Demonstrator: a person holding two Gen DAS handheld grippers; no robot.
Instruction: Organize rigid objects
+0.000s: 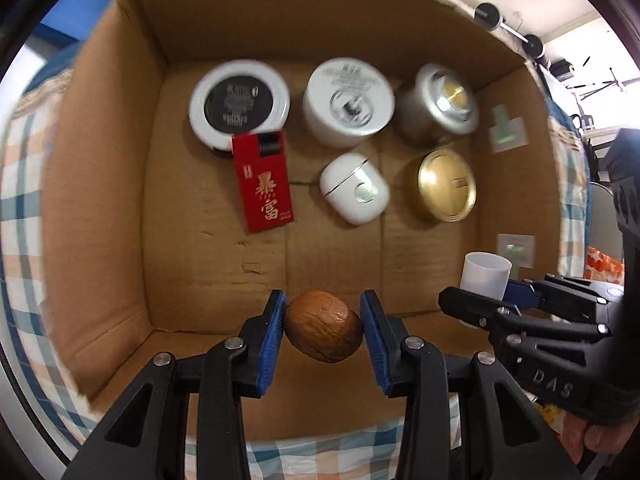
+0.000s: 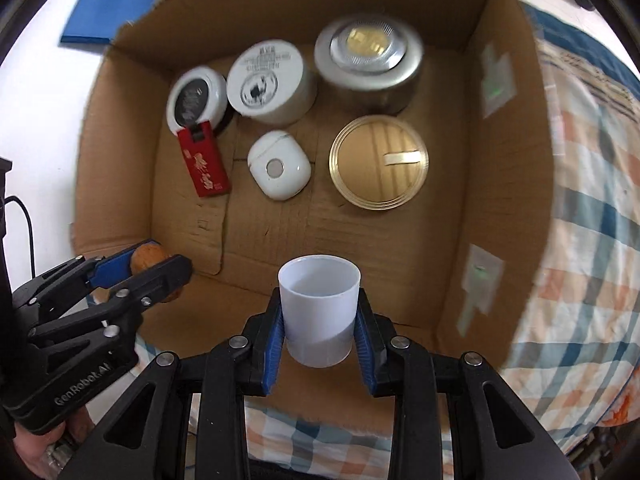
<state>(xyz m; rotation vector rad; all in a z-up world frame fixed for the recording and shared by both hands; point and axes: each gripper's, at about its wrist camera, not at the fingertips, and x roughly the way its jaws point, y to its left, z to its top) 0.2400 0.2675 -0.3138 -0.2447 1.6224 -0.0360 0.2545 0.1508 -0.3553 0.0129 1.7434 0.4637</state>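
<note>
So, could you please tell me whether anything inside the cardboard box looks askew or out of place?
Yes: the red packet lies tilted, its top end overlapping the black-topped white round case, unlike the other items, which sit separately in rows. The box floor also shows small scuffs.

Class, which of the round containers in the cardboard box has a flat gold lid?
The low gold tin in the front row, right of the white earbud case; the others have white or silver tops.
</note>
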